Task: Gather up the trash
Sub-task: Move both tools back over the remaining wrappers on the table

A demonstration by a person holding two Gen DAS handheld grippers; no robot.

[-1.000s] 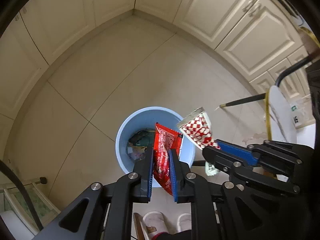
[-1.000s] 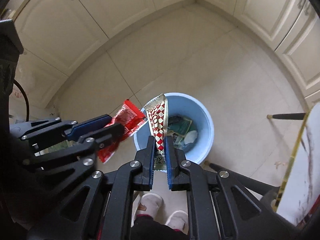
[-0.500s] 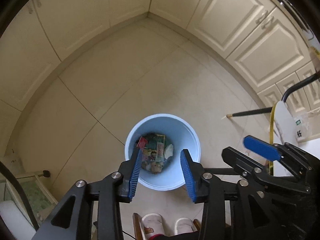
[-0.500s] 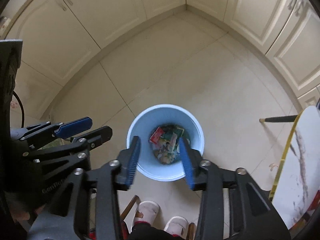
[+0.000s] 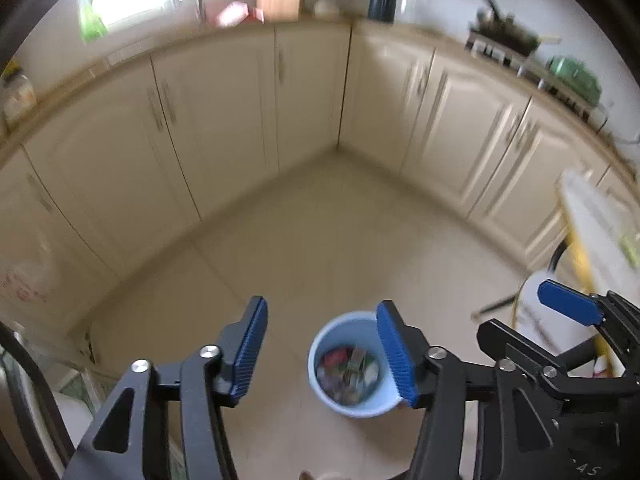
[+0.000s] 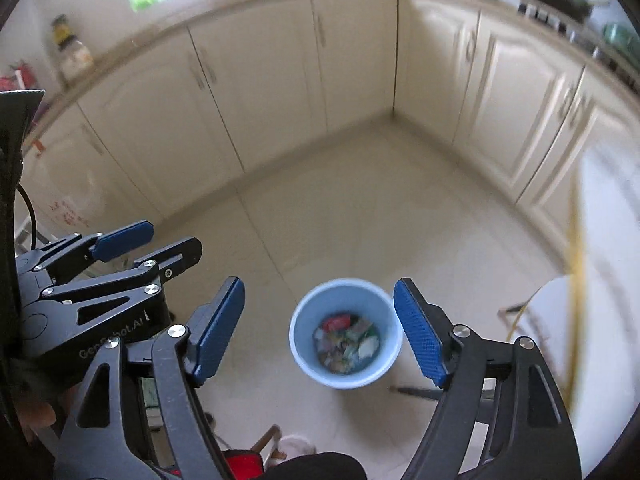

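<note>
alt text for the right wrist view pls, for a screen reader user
The right gripper hangs over a light blue bin of mixed wrappers on a cream tiled floor, its blue-padded jaws opening with nothing between them. The left gripper, also empty, is at left; cream cabinets line the far walls.

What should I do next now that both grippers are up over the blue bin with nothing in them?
Probably swing away to look for more trash. The left gripper and right gripper are opening with nothing between them, and the wrappers already lie inside the blue bin.
</note>
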